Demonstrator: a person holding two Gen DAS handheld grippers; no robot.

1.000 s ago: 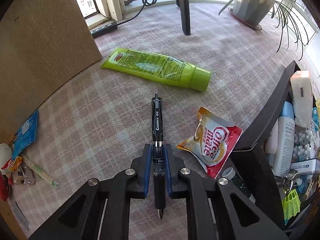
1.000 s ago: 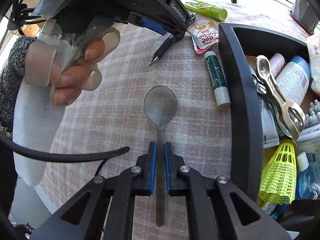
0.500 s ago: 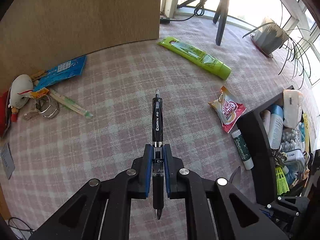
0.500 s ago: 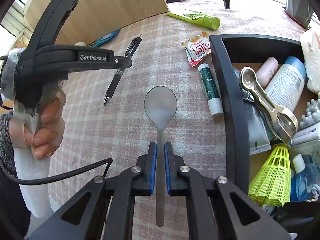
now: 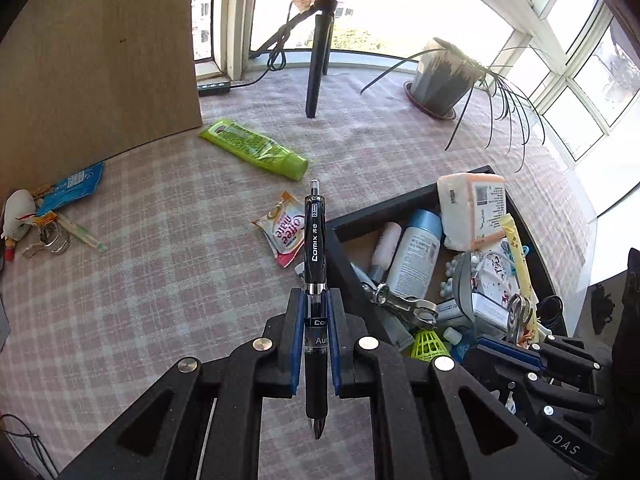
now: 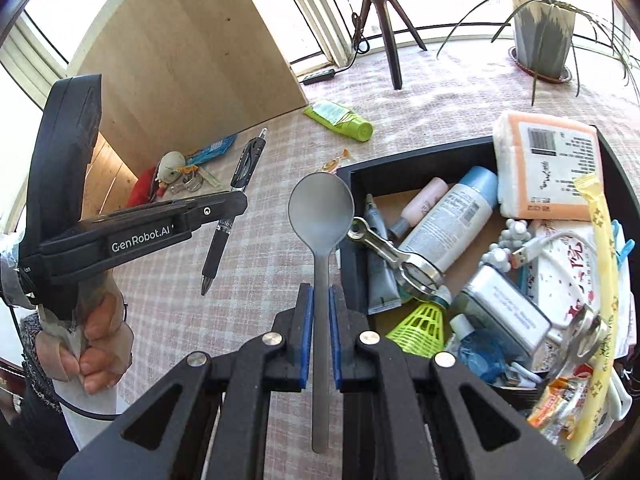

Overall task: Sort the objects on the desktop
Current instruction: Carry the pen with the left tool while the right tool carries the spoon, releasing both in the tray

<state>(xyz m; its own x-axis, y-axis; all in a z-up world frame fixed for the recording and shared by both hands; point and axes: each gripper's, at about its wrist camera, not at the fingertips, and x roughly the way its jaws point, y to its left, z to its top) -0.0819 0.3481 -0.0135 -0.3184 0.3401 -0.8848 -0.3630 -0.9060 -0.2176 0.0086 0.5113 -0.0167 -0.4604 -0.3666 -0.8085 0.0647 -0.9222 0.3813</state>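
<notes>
A checked pink tablecloth [image 5: 140, 280] is spread over the whole desk, and a tall wooden board [image 5: 92, 56] is stood at its far left edge by the window. A black storage box [image 6: 400, 164] is set on the right side of the cloth and is crowded with things: a wrapped white-and-orange pack [image 6: 544, 168] is leaned in its far corner, a white bottle with a blue cap [image 6: 452, 212] is laid slanting beside a small pink bottle [image 6: 420, 200], metal tongs [image 6: 396, 256] are laid across them, and a yellow shuttlecock [image 6: 420, 324] is wedged at the near wall. A potted plant [image 5: 444, 80] and a tripod [image 6: 384, 12] are placed at the back of the desk. A green tube [image 5: 256, 148] is left lying on the cloth near the board, and a coffee sachet [image 5: 284, 228] is seen just outside the box's left wall. A cluster of small items with keys [image 5: 44, 236] is gathered at the far left.

The left gripper [image 5: 314, 312] is clenched on a black pen [image 5: 314, 236], which is held above the cloth, its clip end pointing away and overlapping the box's near-left corner in the left wrist view. The right gripper [image 6: 320, 320] is clamped on the handle of a grey spoon [image 6: 321, 208], whose bowl is held raised over the box's left wall. The left device is gripped by a hand [image 6: 96, 344]
</notes>
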